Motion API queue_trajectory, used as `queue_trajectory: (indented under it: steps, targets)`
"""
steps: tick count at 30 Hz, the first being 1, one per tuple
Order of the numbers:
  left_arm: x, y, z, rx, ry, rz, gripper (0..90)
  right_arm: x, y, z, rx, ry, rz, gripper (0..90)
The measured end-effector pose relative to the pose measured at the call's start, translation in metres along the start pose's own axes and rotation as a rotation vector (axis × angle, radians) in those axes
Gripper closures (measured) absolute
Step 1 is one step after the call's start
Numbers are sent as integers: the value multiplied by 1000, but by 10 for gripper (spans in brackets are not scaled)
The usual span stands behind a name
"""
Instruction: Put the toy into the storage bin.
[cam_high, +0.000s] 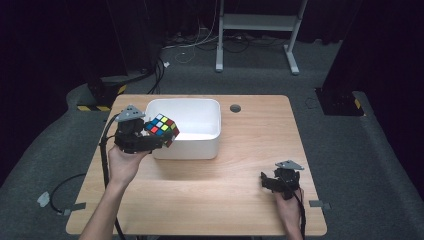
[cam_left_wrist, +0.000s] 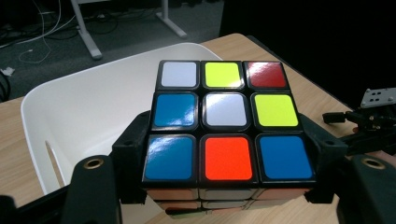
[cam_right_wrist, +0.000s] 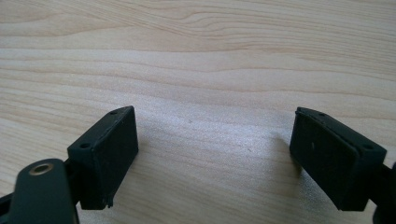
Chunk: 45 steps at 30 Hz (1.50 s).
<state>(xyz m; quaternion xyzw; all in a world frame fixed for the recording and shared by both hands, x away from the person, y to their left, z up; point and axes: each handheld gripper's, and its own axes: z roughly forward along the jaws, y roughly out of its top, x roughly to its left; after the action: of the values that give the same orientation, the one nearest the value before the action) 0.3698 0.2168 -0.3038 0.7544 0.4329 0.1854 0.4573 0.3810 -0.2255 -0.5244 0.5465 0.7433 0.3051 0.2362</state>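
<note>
Between the jaws of the left gripper (cam_high: 150, 134), in the high view, sits a colour cube (cam_high: 162, 128), clamped at its sides and carried off the table (cam_high: 250, 165). Gripper and cube hang at the near left corner of a white bin (cam_high: 200, 137), the cube over the bin's rim and partly over its hollow. The person's left hand (cam_high: 122, 165) grips the tool from below, and a black cable trails from it down the table's left edge. Well apart from this, toward the near right corner of the table, the right gripper (cam_high: 272, 181) rests low over the wood in the right hand (cam_high: 290, 207), its jaws spread with bare tabletop between them.

Seen from the left gripper view, the cube (cam_left_wrist: 224, 121) shows between the two black jaws, which press on its left and right sides. Its upper face reads white, yellow and red along the far row, blue, white and yellow in the middle, blue, orange and blue nearest the gripper. Beyond and to the left of the cube lies the bin (cam_left_wrist: 93, 107), its smooth inner wall showing. Off to the right of the jaws, farther away, the right gripper (cam_left_wrist: 373, 121) is visible above the wood.

From the right gripper view, the two jaws stand wide apart, nothing held, with the pale wood grain of the table (cam_right_wrist: 201, 70) running between and beyond them.
</note>
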Motion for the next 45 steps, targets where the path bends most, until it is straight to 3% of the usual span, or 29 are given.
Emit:
queue_trajectory:
  steps: [26,45]
  targets:
    - [9,25,16,7,-3,6,334,0,0,0,0,0,0,151]
    - [20,28,34,19,21,-19,334,0,0,0,0,0,0,151]
